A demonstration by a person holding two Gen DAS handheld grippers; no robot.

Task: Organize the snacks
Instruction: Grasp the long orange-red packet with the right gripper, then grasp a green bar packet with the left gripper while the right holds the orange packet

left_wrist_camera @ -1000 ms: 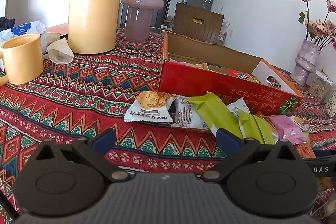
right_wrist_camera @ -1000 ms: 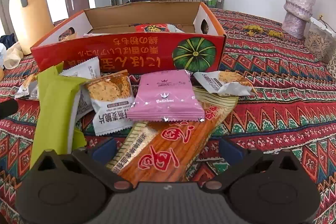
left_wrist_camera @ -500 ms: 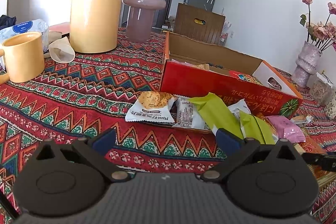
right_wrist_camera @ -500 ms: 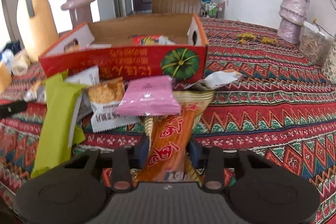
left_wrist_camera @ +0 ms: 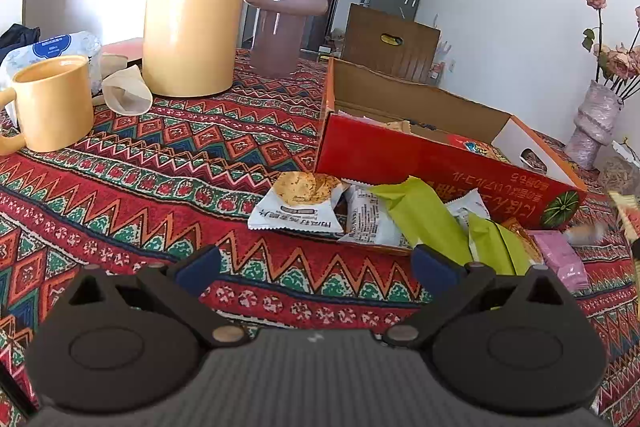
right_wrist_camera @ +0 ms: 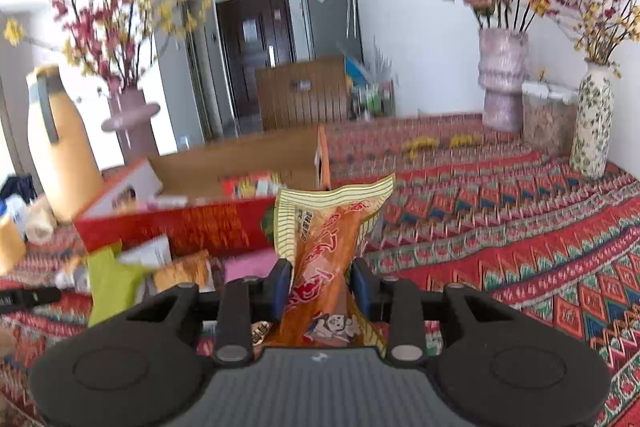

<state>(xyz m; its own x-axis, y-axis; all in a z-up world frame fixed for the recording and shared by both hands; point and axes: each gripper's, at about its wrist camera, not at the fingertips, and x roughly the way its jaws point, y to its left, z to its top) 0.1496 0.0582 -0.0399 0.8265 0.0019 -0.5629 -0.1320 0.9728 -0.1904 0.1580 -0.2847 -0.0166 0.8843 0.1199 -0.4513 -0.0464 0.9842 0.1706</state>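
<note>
On the patterned tablecloth point(right_wrist_camera: 500, 227), the right gripper point(right_wrist_camera: 322, 285), wide open a second earlier, was closing on the orange snack packet point(right_wrist_camera: 328, 239), lifting it toward the red box point(right_wrist_camera: 180, 227); the left gripper point(left_wrist_camera: 316, 267) gaped empty.

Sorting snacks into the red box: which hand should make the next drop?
Right. Its gripper is closing on the orange snack bag, lifted near the red box. The left gripper is open, empty.

Both wrist views look forward, low over the tablecloth point(left_wrist_camera: 168, 163), sharing the red box point(right_wrist_camera: 180, 227).
</note>
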